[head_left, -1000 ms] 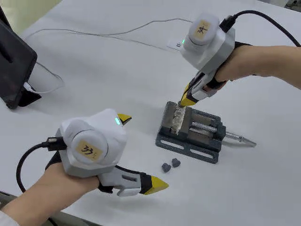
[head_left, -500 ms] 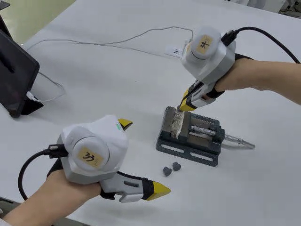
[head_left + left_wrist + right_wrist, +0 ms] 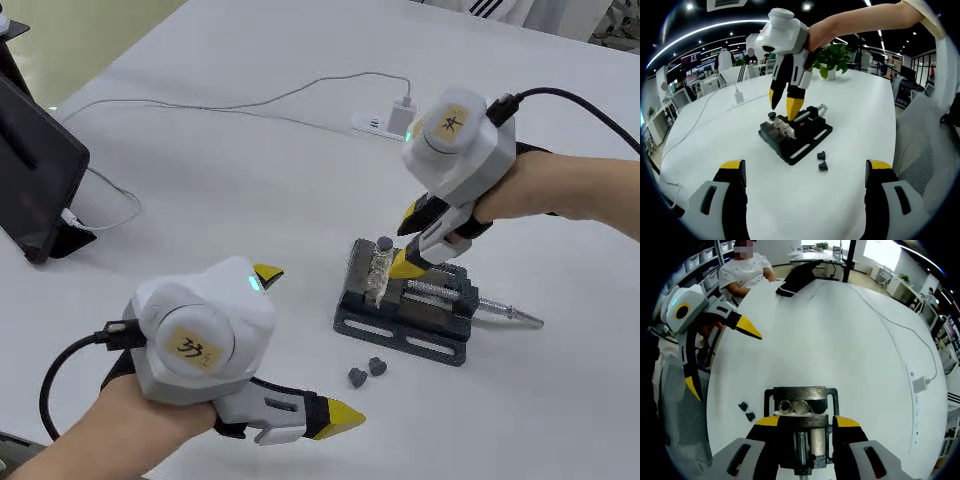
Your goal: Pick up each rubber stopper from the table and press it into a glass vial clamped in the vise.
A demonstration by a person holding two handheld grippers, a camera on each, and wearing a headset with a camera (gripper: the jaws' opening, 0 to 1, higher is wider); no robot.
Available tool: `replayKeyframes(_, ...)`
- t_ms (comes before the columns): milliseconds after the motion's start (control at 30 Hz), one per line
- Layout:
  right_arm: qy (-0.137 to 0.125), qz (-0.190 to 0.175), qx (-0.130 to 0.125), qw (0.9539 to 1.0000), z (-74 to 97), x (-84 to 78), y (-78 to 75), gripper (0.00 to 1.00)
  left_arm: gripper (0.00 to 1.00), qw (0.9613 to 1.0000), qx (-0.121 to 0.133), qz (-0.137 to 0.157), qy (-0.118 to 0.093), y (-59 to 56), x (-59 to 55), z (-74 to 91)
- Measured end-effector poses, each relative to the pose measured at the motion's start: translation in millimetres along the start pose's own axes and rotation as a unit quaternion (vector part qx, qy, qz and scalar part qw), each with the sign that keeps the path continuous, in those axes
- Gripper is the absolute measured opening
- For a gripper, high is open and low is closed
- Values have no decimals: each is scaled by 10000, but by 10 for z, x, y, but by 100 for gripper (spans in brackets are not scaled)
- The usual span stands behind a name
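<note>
One stopper (image 3: 384, 243) is seated in a vial in the vise (image 3: 400, 330). Two loose stoppers (image 3: 357, 377) lie on the table (image 3: 250, 180) (two vials (image 3: 792, 406) look unplugged). My right gripper (image 3: 398, 252) and left gripper (image 3: 308, 345) gape, empty.

A black tablet (image 3: 38, 185) leans at the table's (image 3: 220, 180) edge; a white cable (image 3: 230, 104) reaches a charger (image 3: 404, 107).

I am gripping my left claw (image 3: 302, 345) from behind with my left hand (image 3: 120, 430), jaws spread wide, nothing between them. Ahead and to its right, my right claw (image 3: 408, 242) is pointing steeply down, jaws parted and empty, my forearm stretching away behind it.
</note>
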State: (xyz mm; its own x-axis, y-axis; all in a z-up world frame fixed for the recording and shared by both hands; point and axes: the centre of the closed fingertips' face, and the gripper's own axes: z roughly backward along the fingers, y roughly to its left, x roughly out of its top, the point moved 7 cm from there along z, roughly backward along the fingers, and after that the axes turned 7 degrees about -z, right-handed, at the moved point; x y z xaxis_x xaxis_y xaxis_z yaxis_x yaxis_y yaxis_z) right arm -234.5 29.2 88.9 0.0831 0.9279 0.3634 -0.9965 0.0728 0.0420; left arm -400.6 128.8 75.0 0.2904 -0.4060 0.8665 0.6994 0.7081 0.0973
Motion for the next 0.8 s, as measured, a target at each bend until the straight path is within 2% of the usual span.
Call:
replayKeyframes(167,-150,-138,12,9998,50,-117,120,43,99,10000,-3,-59,13,-7,8,26)
replayKeyframes(267,-190,-156,-6,9997,61,-159,153,42,99,10000,-10,-59,-1,-12,14,39)
replayKeyframes(367,-353,-369,8,9987,110,-217,262,43,99,10000,-9,-83,0,-13,16,54)
replayKeyframes(500,-452,-396,-28,9982,166,-285,390,42,99,10000,-9,-98,4,-11,7,68)
replayKeyframes(800,-991,-711,-78,9925,251,-393,684,40,99,9998,-19,-160,97,-7,-30,106)
